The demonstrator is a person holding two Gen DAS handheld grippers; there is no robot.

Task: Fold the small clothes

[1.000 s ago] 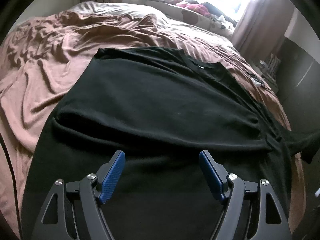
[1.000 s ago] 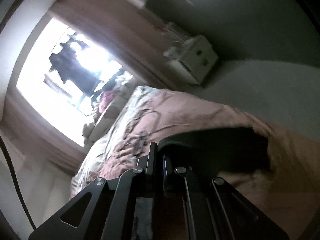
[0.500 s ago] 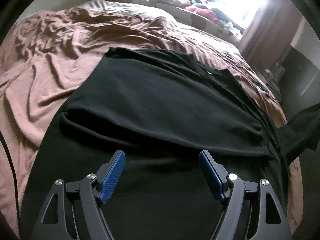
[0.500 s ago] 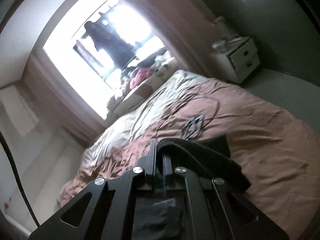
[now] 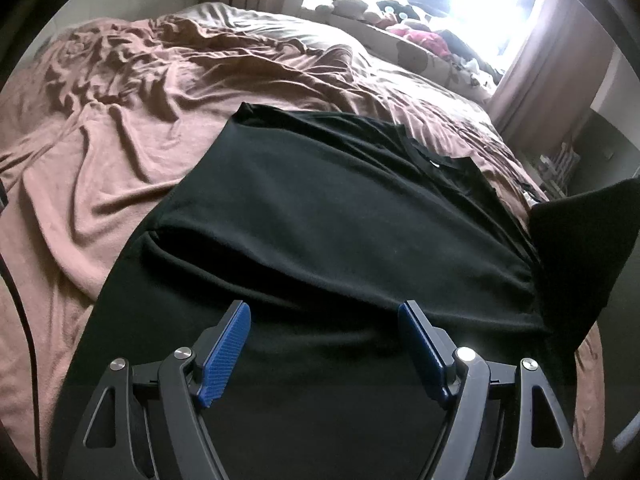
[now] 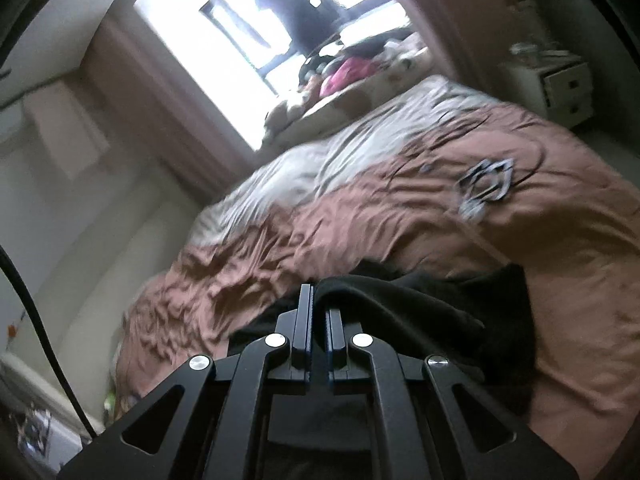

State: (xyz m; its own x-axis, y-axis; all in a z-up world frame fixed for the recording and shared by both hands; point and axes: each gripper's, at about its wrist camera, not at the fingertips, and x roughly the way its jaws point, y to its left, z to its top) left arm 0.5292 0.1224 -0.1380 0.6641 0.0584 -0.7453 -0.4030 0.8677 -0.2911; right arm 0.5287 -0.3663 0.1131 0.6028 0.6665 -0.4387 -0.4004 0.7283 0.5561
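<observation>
A black T-shirt (image 5: 320,216) lies spread on a brown bed cover (image 5: 120,152), neck end toward the far right. My left gripper (image 5: 324,324) is open and empty just above the shirt's near part. My right gripper (image 6: 318,300) is shut on the shirt's right sleeve (image 6: 420,312) and holds it lifted off the bed. The raised sleeve (image 5: 580,256) shows at the right edge of the left wrist view.
The rumpled brown cover (image 6: 360,216) fills the bed, with a beige sheet (image 6: 340,152) beyond it. A black-and-white item with a cable (image 6: 484,188) lies on the cover at right. A windowsill with soft toys (image 5: 400,20) and a white drawer unit (image 6: 560,88) stand behind.
My right gripper has lifted the sleeve up and swung it toward the shirt's body; the sleeve now stands raised at the right. My left gripper has stayed open over the shirt, shifting slightly.
</observation>
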